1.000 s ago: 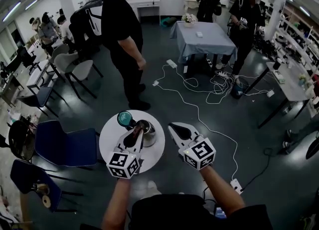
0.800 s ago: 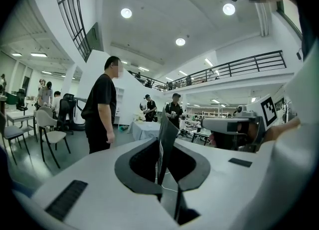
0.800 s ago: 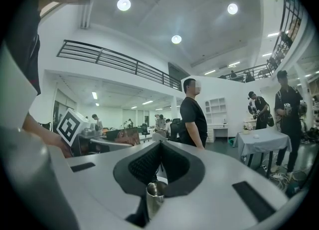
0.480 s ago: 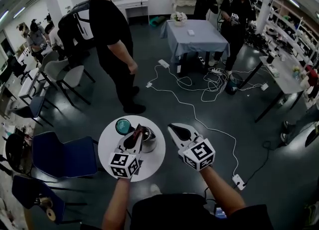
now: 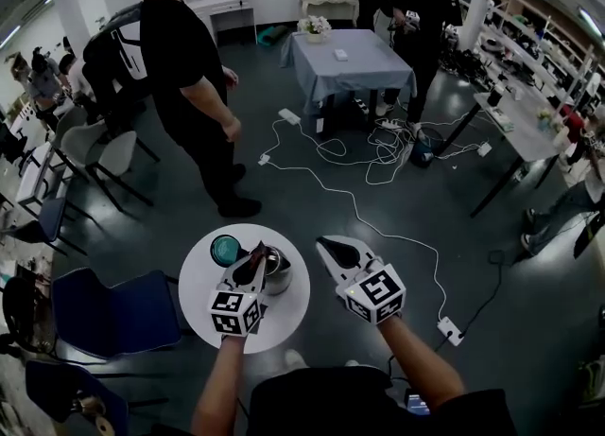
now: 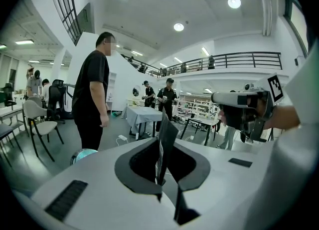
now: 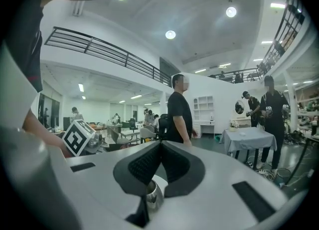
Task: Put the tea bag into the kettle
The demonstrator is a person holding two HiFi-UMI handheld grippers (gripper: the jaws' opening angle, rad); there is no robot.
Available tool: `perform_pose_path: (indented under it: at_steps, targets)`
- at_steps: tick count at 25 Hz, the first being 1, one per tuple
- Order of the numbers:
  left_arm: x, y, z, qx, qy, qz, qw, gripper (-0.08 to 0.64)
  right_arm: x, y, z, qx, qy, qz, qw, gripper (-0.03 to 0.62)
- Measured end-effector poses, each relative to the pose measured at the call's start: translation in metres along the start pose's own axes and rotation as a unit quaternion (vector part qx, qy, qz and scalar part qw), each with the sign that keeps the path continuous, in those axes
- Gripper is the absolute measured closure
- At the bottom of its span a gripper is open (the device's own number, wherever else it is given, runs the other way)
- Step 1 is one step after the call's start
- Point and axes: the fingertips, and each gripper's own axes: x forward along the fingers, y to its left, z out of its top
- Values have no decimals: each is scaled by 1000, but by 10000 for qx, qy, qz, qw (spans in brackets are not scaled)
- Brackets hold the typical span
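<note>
Under the left gripper (image 5: 256, 259), clamped on the tea bag (image 6: 166, 136), stands the kettle (image 5: 277, 274); right gripper (image 5: 327, 248), pinched empty, hovers beyond the table (image 5: 196, 271) edge over floor (image 5: 312, 200).

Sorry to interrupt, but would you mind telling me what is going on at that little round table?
A person is working with a gripper in each hand. The left gripper has its jaws shut on a tea bag and holds it over the kettle on the round white table. The bag is not in yet. The right gripper hangs off to the kettle's right, jaws shut and empty.
</note>
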Motion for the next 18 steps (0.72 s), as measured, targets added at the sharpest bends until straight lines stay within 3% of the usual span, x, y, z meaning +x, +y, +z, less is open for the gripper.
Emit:
perform_pose_path:
  at_steps: [18]
  targets:
    - [56,48,-47,377,862,-278,9952,523,38,4,-7,25,195,-223,9996,575]
